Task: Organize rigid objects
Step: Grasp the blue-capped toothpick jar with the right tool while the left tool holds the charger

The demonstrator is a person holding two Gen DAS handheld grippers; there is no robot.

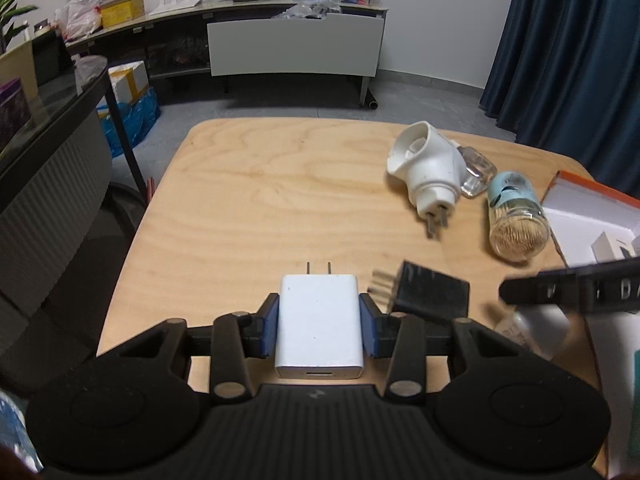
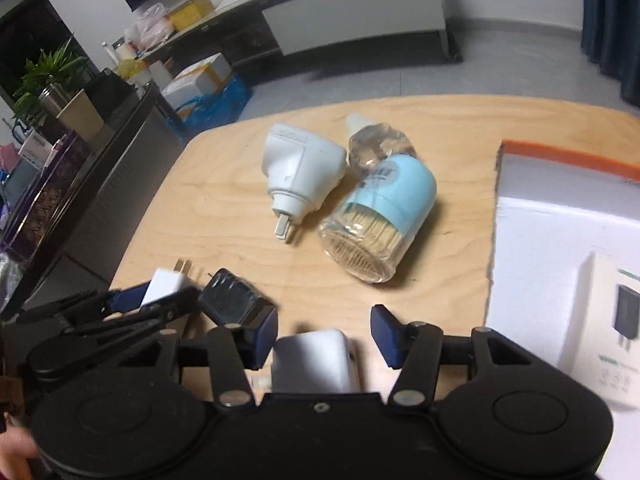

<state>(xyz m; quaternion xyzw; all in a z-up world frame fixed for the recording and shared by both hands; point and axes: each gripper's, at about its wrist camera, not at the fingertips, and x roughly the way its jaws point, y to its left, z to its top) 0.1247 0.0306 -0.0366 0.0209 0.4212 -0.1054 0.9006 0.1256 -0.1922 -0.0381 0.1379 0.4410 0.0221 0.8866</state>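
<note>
My left gripper (image 1: pixel 320 312) is shut on a white charger (image 1: pixel 320 328), its prongs pointing away over the wooden table (image 1: pixel 260 200). A black charger (image 1: pixel 428 292) lies just right of it. In the right wrist view my right gripper (image 2: pixel 324 334) stands open around a white block (image 2: pixel 316 360) on the table; the right pad (image 2: pixel 386 336) is clear of it. The left gripper (image 2: pixel 160 292) and its white charger (image 2: pixel 168 284) show at the left there, beside the black charger (image 2: pixel 236 300). Farther off lie a white plug-in device (image 2: pixel 300 172), a clear bottle (image 2: pixel 380 144) and a toothpick jar (image 2: pixel 380 224).
An open white box with an orange rim (image 2: pixel 560 216) sits at the right and holds a small carton (image 2: pixel 612 320). The table's left edge drops to the floor beside a dark cabinet (image 1: pixel 52 184). A sideboard (image 1: pixel 296 44) and a blue curtain (image 1: pixel 568 48) stand behind.
</note>
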